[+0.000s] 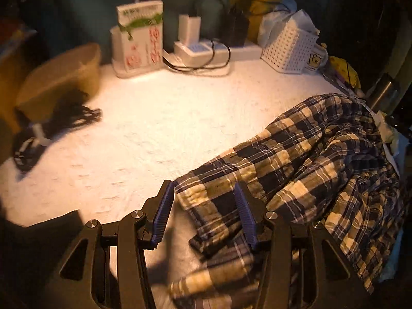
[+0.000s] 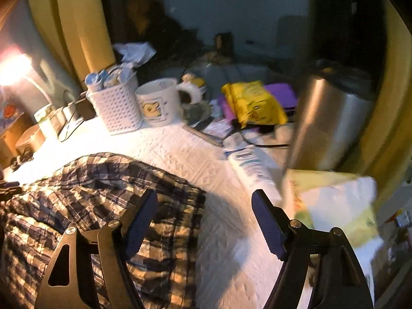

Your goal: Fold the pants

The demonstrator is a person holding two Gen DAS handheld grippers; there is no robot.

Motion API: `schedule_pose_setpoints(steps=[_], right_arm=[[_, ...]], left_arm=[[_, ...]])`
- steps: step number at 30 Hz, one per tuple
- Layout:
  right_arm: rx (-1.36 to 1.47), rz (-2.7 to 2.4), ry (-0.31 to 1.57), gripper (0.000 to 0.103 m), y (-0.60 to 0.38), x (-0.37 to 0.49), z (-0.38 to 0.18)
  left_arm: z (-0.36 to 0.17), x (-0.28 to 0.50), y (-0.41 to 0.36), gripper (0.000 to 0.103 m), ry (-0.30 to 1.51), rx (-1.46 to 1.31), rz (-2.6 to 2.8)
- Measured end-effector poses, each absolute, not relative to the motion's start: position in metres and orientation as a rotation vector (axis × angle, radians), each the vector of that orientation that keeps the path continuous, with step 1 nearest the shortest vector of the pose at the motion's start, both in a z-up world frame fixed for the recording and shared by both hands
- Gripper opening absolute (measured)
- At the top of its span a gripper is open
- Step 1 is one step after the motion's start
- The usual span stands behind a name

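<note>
Plaid pants (image 1: 296,154) lie rumpled over the lower right of the left-wrist frame on a white-covered tabletop (image 1: 154,128). The left gripper (image 1: 206,211) has its jaws half open around a folded cuff edge, apparently not pinching; the right gripper (image 2: 206,221) stands wide with nothing between its jaws. Grip hems squarely and fold toward open cloth at centre left, avoiding the white basket (image 2: 116,108) and mug (image 2: 157,100) at top.

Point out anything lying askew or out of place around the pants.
The white perforated basket leans tilted against clutter at the table's back edge rather than standing upright. The plaid pants lie crumpled, one part hanging off the table's edge.
</note>
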State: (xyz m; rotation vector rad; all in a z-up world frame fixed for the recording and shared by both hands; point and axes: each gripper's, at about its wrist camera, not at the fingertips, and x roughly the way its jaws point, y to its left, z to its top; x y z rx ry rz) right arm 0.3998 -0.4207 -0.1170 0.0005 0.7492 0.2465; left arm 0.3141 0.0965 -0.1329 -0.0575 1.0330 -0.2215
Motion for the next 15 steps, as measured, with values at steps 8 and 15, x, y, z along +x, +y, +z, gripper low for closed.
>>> schedule_pose_setpoints(steps=[8,15], right_arm=[[0.066,0.355,0.894,0.077,-0.417,0.447,-0.151],[0.231,0.522,0.957,0.031,-0.409,0.468,-0.166]], left_arm=[[-0.140,0.324,0.081,0.019,1.039,0.028,-0.264],[-0.125,0.321,0.081,0.009,0.950,0.064,-0.253]])
